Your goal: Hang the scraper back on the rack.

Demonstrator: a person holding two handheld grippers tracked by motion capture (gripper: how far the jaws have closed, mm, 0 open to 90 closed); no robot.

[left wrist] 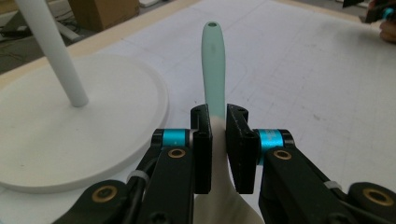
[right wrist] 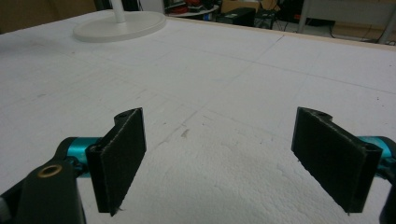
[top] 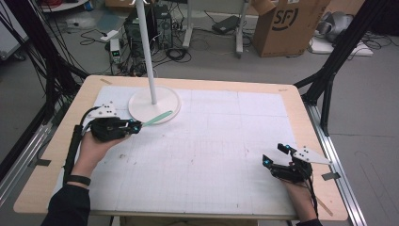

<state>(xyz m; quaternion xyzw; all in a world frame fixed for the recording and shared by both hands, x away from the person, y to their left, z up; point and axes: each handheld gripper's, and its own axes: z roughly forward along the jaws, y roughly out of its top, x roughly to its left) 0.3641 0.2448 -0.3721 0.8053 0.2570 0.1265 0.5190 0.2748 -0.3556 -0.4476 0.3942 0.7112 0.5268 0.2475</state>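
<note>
A utensil with a mint-green handle (top: 157,118) and a white head is clamped in my left gripper (top: 136,126) at the table's left. In the left gripper view the jaws of my left gripper (left wrist: 218,119) are shut on the utensil (left wrist: 214,65) where green meets white. The handle points away and has a small hole at its tip. Its tip reaches over the edge of the round white stand base (top: 162,106). My right gripper (top: 274,154) rests low at the right front of the table. In the right gripper view, my right gripper (right wrist: 224,154) is open wide, with nothing between the pads.
A white pole (top: 147,47) rises from the stand base (left wrist: 70,140) at the back left of the white gridded mat (top: 211,141). The stand base (right wrist: 119,25) lies far off in the right gripper view. A cardboard box (top: 287,23), cables and black frame legs stand on the floor beyond the wooden table edge (top: 197,82).
</note>
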